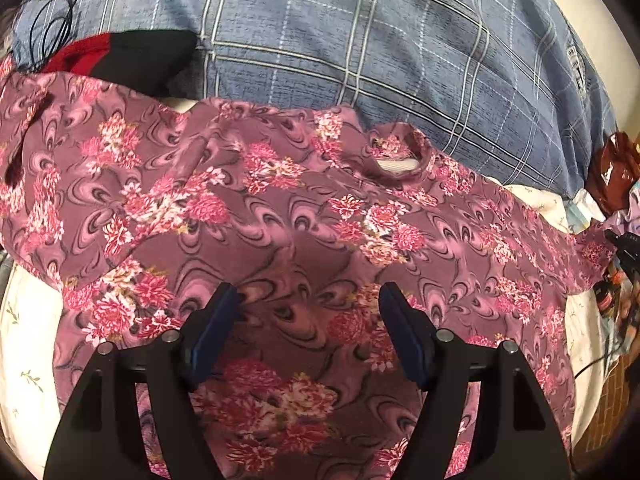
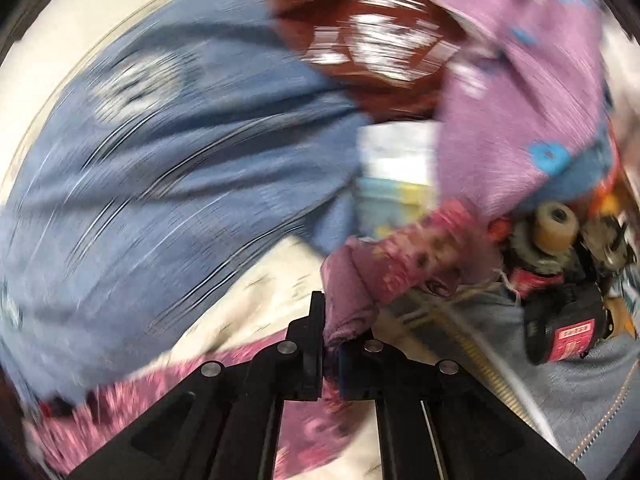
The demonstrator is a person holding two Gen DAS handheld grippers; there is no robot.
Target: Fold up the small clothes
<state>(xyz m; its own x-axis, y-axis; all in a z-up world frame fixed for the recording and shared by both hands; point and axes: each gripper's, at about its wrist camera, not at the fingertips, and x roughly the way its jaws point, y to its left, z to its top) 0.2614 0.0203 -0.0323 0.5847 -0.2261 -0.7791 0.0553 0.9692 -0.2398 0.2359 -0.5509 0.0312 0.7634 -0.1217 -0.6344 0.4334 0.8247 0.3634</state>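
A mauve garment with pink flowers [image 1: 280, 216] lies spread on the white sheet [image 1: 28, 360], its neck opening [image 1: 400, 160] toward the far side. My left gripper [image 1: 310, 304] hovers over the garment's near half with its jaws wide apart, and no fabric is pinched between the blue pads [image 1: 212, 332]. In the blurred right wrist view, my right gripper [image 2: 331, 332] is shut on a bunched edge of the same floral garment [image 2: 400, 264], which rises from the jaws in a fold. The rest of the garment trails below left.
A blue plaid blanket [image 1: 360, 40] lies bunched behind the garment, with a red and black cloth [image 1: 120, 56] at its left. To the right are a lilac cloth with blue spots [image 2: 520, 100], a brown item [image 2: 360, 40], a heap of small tools and wheels [image 2: 560, 264], and denim [image 2: 592, 392].
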